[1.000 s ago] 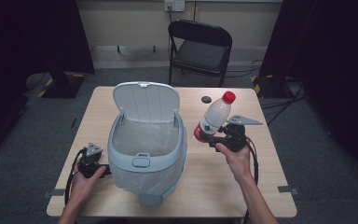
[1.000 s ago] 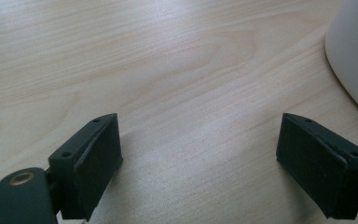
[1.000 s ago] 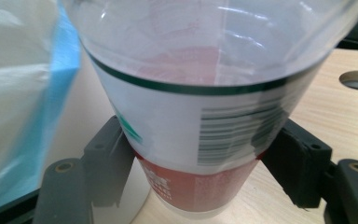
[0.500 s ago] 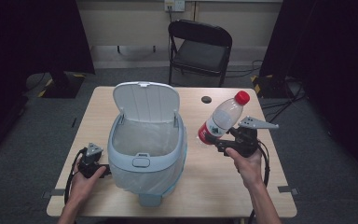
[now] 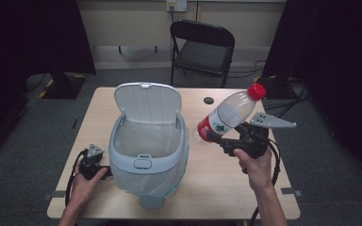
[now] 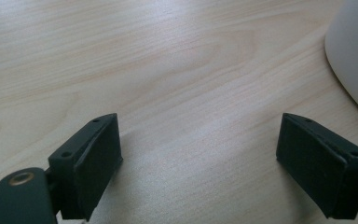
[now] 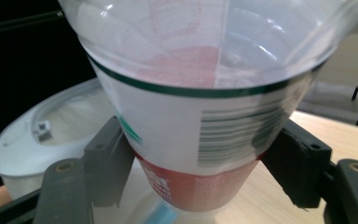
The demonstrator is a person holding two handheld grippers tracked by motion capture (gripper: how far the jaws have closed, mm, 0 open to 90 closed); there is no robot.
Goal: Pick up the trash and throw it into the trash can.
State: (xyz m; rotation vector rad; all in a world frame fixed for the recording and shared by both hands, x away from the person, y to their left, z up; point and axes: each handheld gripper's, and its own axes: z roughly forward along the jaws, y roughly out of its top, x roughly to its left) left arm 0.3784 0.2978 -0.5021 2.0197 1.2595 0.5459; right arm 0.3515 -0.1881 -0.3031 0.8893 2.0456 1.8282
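The right tongs were closed on the bottle, held in the air to the right of the bin, its red cap tilted up and away. The right forearm rose from the desk edge. The left tongs lay open on the desk, just left of the bin.

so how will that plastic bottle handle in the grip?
Bottle looks empty and clear, so probably light. Thin walls may flex between the right hand-held gripper's jaws. Smooth round label could slip or twist; held low and tilted, the capped end might swing.
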